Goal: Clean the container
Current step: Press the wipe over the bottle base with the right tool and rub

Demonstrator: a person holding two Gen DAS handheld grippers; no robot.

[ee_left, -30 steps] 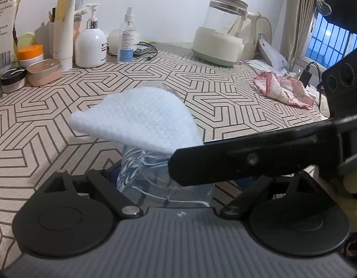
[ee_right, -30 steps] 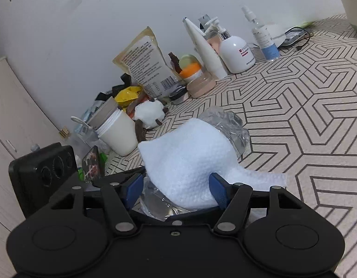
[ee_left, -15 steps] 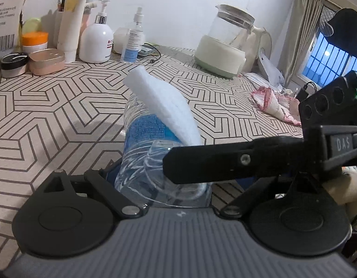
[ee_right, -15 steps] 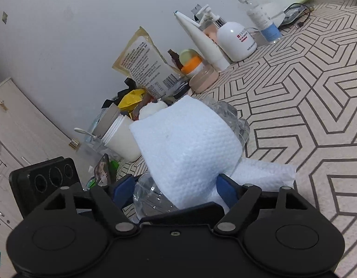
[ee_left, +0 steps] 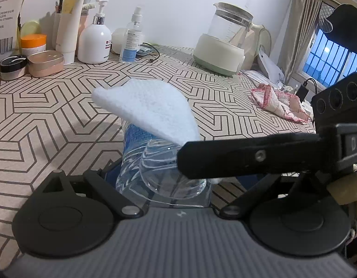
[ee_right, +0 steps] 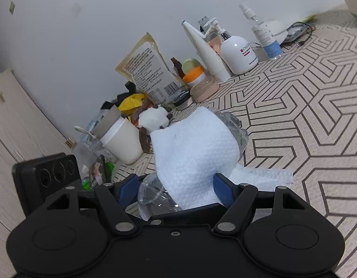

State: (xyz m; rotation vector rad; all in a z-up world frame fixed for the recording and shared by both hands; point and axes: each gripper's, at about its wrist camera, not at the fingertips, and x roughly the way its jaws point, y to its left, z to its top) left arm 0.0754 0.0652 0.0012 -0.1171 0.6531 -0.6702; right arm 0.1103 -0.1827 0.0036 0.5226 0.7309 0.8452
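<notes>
A clear plastic bottle (ee_left: 153, 162) with a blue label lies along my left gripper (ee_left: 169, 180), which is shut on its base end. A folded white paper towel (ee_left: 150, 106) is draped over the bottle. My right gripper (ee_right: 176, 190) crosses in front of the left wrist view as a black bar (ee_left: 247, 157) and is shut on the white towel (ee_right: 194, 153), pressing it around the bottle (ee_right: 234, 125). Its blue pads (ee_right: 221, 188) squeeze the towel from both sides.
A patterned tablecloth (ee_left: 51, 115) covers the table. Lotion bottles, jars and a spray bottle (ee_left: 132, 37) line the back wall. A glass kettle (ee_left: 224, 39) stands at the back right, a pink cloth (ee_left: 280, 104) to the right. A white cup (ee_right: 122, 141) and packets sit at the left.
The towel swept round the bottle: flat on top a second ago, edge-on half a second ago, now flat over it again. Both grippers stayed closed.
</notes>
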